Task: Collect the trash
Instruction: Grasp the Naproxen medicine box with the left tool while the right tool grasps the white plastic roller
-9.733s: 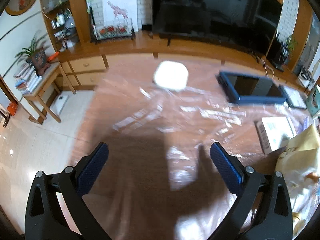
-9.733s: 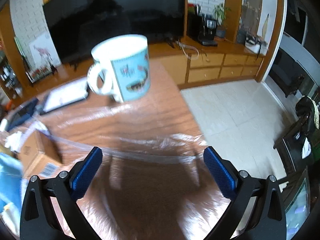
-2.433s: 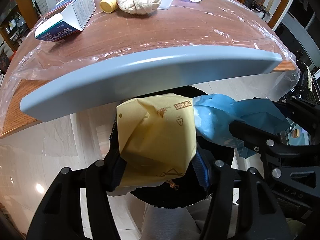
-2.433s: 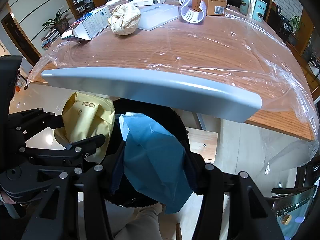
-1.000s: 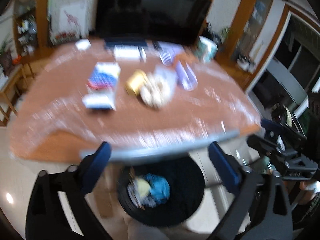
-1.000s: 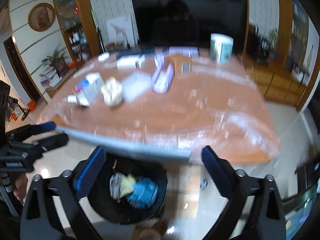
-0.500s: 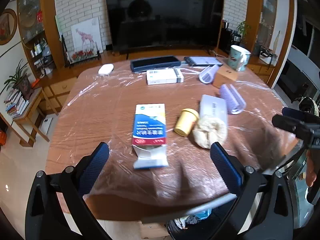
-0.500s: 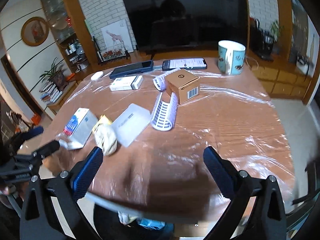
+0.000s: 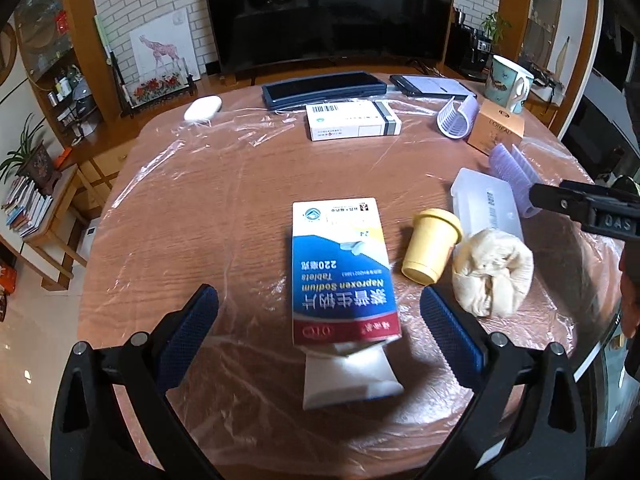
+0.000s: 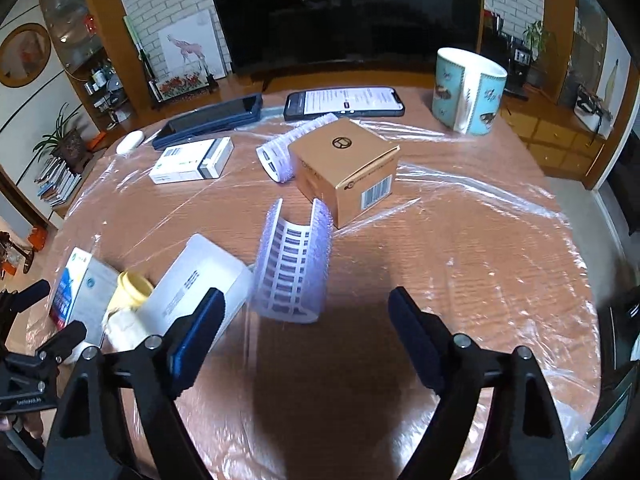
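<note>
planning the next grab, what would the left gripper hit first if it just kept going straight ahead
Most likely the blue and white medicine box. It lies flat on the table directly ahead of the open left gripper, with its torn white flap nearest. Depth is hard to judge, but nothing else sits in that line.

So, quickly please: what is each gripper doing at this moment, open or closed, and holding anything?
Left gripper: open, holding nothing, above the blue medicine box.
Right gripper: open, holding nothing, near the purple hair roller.
</note>
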